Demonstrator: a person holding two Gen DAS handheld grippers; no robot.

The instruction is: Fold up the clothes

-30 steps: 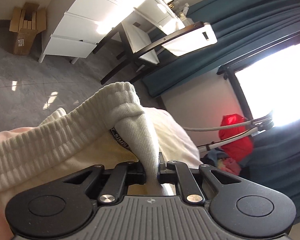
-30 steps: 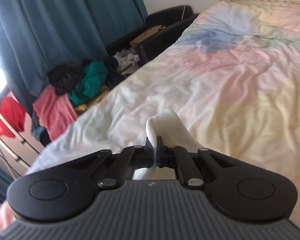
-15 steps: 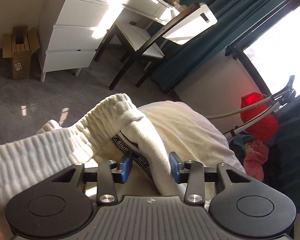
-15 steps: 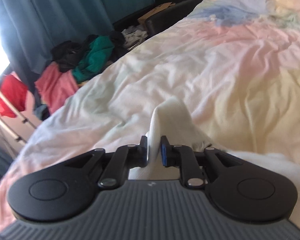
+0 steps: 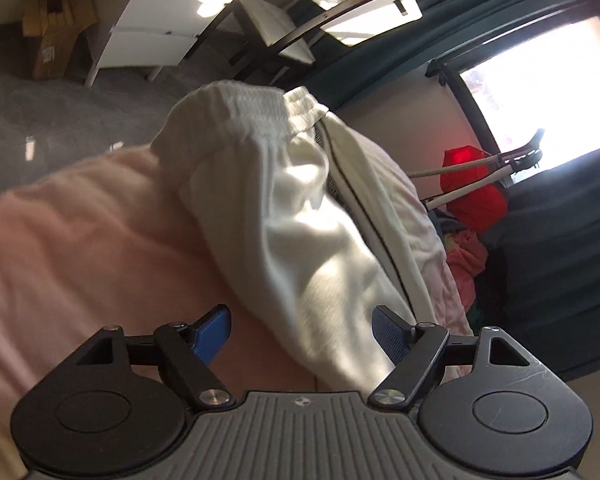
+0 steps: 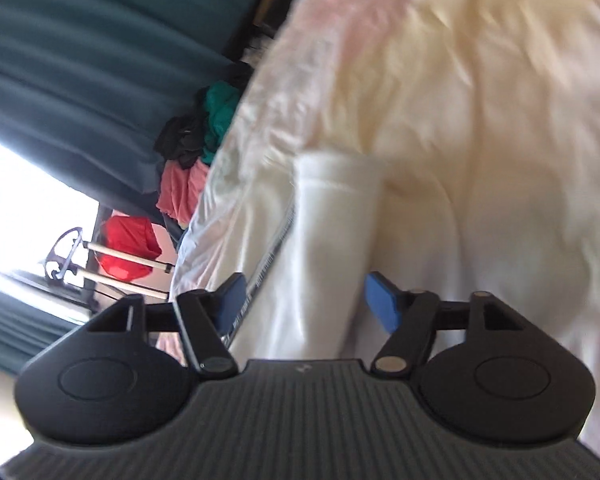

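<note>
the left gripper [image 5: 302,330] sits low over the bed [image 5: 72,248], its jaws opening, blue pads [image 5: 212,334] spread wide. white trousers [image 5: 300,216] lie on the pink sheet and run between the pads, but neither pad presses on the cloth, so the cloth is let go. the ribbed waistband [image 5: 240,114] lies at the far end, bunched near the bed's edge, and a dark stripe [image 5: 356,204] runs down the leg's side. beyond the bed a white drawer unit [image 5: 152,36] and a chair [image 5: 340,12] stand on the grey floor, with a cardboard box [image 5: 48,36] by the wall. a red cloth [image 5: 472,184] hangs by the bright window [image 5: 540,92].

the right gripper [image 6: 304,300] is tilted and also opening, with a folded end of the trousers [image 6: 332,216] lying between its pads, free of both. past it spreads the pale bedsheet [image 6: 480,100]. a heap of clothes [image 6: 196,148] lies beside the bed, under teal curtains [image 6: 92,60].
</note>
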